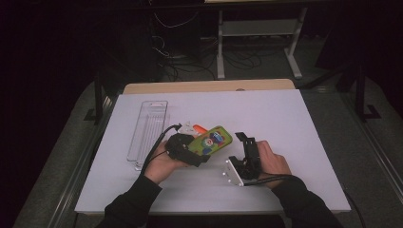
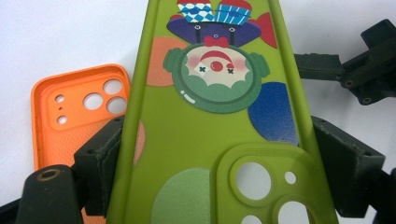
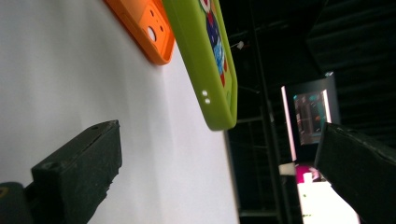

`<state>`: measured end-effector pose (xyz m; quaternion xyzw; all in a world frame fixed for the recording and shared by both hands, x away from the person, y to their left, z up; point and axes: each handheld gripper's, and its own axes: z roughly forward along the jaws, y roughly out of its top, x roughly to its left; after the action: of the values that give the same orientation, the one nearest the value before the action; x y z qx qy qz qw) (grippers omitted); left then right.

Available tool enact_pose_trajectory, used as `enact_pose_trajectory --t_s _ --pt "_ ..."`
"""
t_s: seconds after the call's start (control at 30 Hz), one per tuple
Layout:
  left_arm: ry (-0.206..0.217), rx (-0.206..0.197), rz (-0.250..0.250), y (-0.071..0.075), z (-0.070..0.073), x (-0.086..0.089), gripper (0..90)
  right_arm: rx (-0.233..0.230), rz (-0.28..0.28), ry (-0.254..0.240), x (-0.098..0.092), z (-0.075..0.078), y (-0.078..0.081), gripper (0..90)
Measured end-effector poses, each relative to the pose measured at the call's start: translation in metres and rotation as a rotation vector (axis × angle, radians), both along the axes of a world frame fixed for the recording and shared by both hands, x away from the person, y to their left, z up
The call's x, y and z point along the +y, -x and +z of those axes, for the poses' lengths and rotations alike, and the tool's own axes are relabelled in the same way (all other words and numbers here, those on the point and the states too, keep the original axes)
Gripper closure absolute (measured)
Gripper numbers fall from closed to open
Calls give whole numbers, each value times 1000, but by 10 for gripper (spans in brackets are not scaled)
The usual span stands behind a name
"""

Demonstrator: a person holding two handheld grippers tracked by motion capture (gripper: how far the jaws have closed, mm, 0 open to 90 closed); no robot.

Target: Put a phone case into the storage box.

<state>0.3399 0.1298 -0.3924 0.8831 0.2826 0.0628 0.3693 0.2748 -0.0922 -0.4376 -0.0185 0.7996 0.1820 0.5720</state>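
A green phone case (image 1: 212,139) printed with a clown sits between the jaws of my left gripper (image 1: 194,152), lifted at a slant off the white table (image 1: 266,114). In the left gripper view both black pads (image 2: 100,170) press the long edges of the green case (image 2: 205,135), so my left gripper (image 2: 219,163) is shut on it. An orange phone case (image 2: 77,116) lies hollow side up on the table just beyond, partly under the green one. To the right my right gripper (image 1: 240,148) is turned on its side and stands open. Its jaws (image 3: 219,158) hold nothing, and the green case (image 3: 205,60) hangs ahead of them.
A clear plastic tray (image 1: 148,130) lies lengthwise at the left of the table. A wooden edge (image 1: 209,87) runs along the table's far side. Beyond it are dark floor, cables and a white stand (image 1: 256,33).
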Motion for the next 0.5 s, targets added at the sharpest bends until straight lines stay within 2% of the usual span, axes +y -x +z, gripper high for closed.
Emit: enact_pose_trajectory --t_s 0.07,0.1,0.2,0.27,0.3,0.4,0.43,0.5 --pt "-11 -1 -11 0 1 1 158 -7 11 -2 1 -1 0 0" --pt "-5 2 -16 0 1 1 158 -33 24 28 3 0 1 0" --pt "0 8 -17 0 1 1 158 -49 34 52 7 -2 0 0" --pt "-2 5 -26 0 2 1 158 -71 39 51 9 -4 0 3" --pt "24 0 -22 2 2 -1 158 -76 36 55 10 -4 0 4" --pt "19 -4 -30 1 3 0 158 -92 33 56 12 -5 -1 18" --pt "31 -4 -26 2 3 -1 158 -122 45 78 14 -4 -2 25" --pt "27 -5 -29 2 3 0 158 -147 51 93 15 -6 -2 36"
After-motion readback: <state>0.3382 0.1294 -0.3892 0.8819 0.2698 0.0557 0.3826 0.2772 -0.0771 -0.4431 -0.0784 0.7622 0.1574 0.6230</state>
